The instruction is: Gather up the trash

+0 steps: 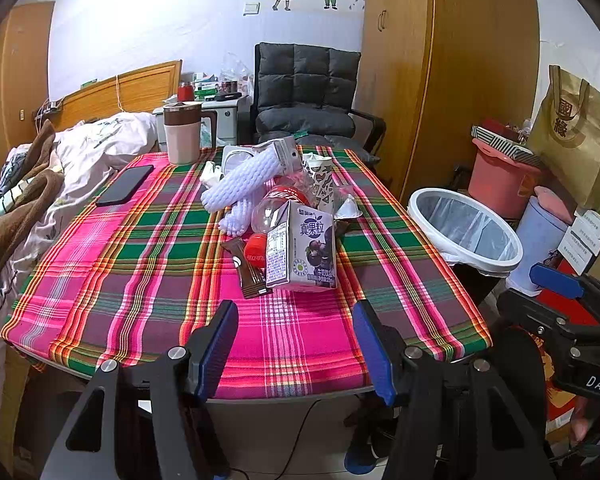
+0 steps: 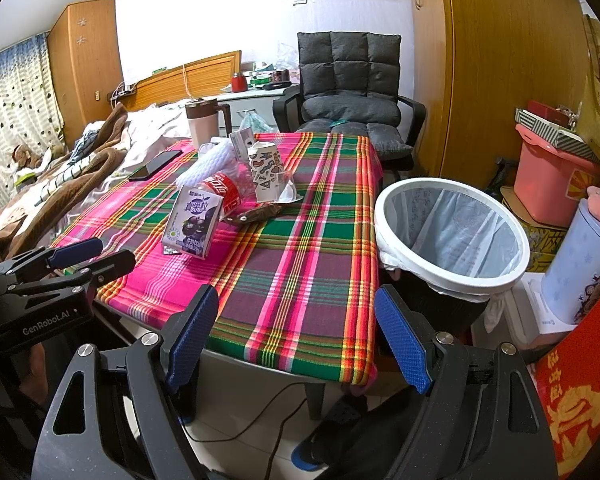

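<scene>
A heap of trash lies mid-table on the plaid cloth (image 1: 140, 280): a purple drink carton (image 1: 304, 248) (image 2: 194, 226), a clear cola bottle with a red cap (image 1: 274, 204) (image 2: 224, 192), a brown wrapper (image 1: 250, 272), white foam netting (image 1: 244, 180) and a patterned paper cup (image 1: 320, 178) (image 2: 266, 168). A white-rimmed bin with a clear liner (image 1: 466, 230) (image 2: 452, 236) stands at the table's right side. My left gripper (image 1: 296, 344) is open and empty, in front of the carton. My right gripper (image 2: 296, 336) is open and empty, over the table's near right corner.
A black phone (image 1: 126, 184) and a pink jug with a brown lid (image 1: 182, 132) sit at the table's far left. A bed lies left, a grey chair (image 1: 308, 92) behind, a wardrobe and stacked buckets and bags (image 1: 504, 176) right. A cable runs under the table.
</scene>
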Demonstrator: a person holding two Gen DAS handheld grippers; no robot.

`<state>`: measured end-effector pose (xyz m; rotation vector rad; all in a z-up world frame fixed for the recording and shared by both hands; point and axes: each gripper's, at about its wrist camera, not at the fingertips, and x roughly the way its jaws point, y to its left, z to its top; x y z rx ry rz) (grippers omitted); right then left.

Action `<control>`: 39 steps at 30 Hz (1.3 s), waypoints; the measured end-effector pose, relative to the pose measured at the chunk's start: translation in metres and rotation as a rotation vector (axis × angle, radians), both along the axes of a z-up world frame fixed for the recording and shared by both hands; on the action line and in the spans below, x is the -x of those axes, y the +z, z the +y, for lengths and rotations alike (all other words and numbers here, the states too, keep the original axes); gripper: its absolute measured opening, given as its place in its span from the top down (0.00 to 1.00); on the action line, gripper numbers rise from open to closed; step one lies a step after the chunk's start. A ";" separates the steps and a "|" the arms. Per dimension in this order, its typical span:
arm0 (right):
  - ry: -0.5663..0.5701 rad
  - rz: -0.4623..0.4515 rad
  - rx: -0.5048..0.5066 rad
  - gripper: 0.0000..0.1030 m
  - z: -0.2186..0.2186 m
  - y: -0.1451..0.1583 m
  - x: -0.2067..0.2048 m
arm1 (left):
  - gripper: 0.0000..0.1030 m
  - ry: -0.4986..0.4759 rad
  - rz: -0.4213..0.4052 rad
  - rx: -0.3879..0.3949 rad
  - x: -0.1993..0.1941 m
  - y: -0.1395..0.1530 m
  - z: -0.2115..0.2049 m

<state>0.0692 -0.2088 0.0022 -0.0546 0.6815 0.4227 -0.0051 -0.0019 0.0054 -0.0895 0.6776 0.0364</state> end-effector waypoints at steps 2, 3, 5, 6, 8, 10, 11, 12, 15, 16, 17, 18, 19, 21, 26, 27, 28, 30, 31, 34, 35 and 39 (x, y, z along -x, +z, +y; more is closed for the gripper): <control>0.001 -0.001 0.000 0.21 0.000 0.000 0.000 | 0.43 0.000 0.000 0.002 0.000 0.000 0.000; 0.000 -0.002 0.000 0.21 0.000 0.000 0.000 | 0.43 0.000 -0.001 0.001 0.000 0.000 0.000; 0.000 -0.002 0.000 0.21 0.000 0.000 0.000 | 0.43 0.000 -0.001 0.001 0.000 0.000 0.000; 0.000 -0.001 0.000 0.21 0.000 0.000 0.000 | 0.43 0.000 -0.001 0.001 0.000 0.000 0.000; 0.000 -0.001 0.000 0.21 0.000 0.000 0.000 | 0.43 -0.001 -0.001 0.002 0.000 0.000 0.000; 0.000 -0.001 0.000 0.21 -0.001 0.000 0.000 | 0.43 -0.001 0.000 0.001 0.000 0.000 0.000; 0.001 -0.002 0.000 0.21 -0.001 0.000 0.000 | 0.43 -0.001 -0.001 0.002 0.000 0.000 0.000; 0.001 -0.002 0.000 0.21 -0.001 0.001 0.000 | 0.43 -0.002 -0.001 0.003 0.000 0.000 0.000; 0.001 -0.001 0.000 0.21 -0.001 0.000 -0.001 | 0.43 -0.002 -0.001 0.003 0.001 0.001 0.000; 0.000 -0.001 0.000 0.21 -0.001 0.000 0.000 | 0.43 -0.002 -0.001 0.003 0.001 0.001 0.000; 0.000 -0.001 0.000 0.21 -0.001 0.000 -0.001 | 0.43 -0.002 -0.002 0.002 0.001 0.001 0.000; 0.001 -0.001 0.000 0.21 -0.001 0.000 -0.001 | 0.43 -0.002 -0.001 0.003 0.001 0.001 0.000; 0.001 -0.002 -0.001 0.21 -0.001 0.000 0.000 | 0.43 -0.002 -0.001 0.003 0.001 0.001 0.000; 0.001 -0.001 0.000 0.21 -0.001 0.000 -0.001 | 0.43 -0.001 -0.002 0.002 0.001 0.001 0.000; 0.001 -0.001 0.000 0.21 -0.001 -0.001 -0.001 | 0.43 -0.002 -0.002 -0.002 0.000 0.002 -0.001; 0.001 -0.001 0.000 0.21 0.000 -0.001 -0.001 | 0.43 -0.002 -0.002 -0.003 0.000 0.002 -0.003; 0.001 0.000 0.000 0.21 0.000 -0.001 -0.001 | 0.43 -0.002 -0.002 -0.004 0.000 0.002 -0.003; 0.001 0.000 -0.001 0.21 0.000 -0.001 -0.001 | 0.43 -0.002 -0.002 -0.004 0.000 0.002 -0.003; 0.001 -0.001 0.000 0.21 0.000 -0.001 -0.001 | 0.43 -0.002 -0.002 -0.002 0.000 0.002 -0.003; 0.002 -0.001 -0.002 0.21 0.000 -0.001 -0.002 | 0.43 -0.005 0.000 0.002 -0.001 0.001 -0.003; 0.004 -0.002 -0.003 0.21 0.000 -0.001 -0.001 | 0.43 -0.009 0.000 0.004 -0.002 0.000 -0.003; 0.004 -0.001 -0.004 0.21 0.001 -0.002 -0.002 | 0.43 -0.014 0.001 0.014 -0.004 -0.001 -0.002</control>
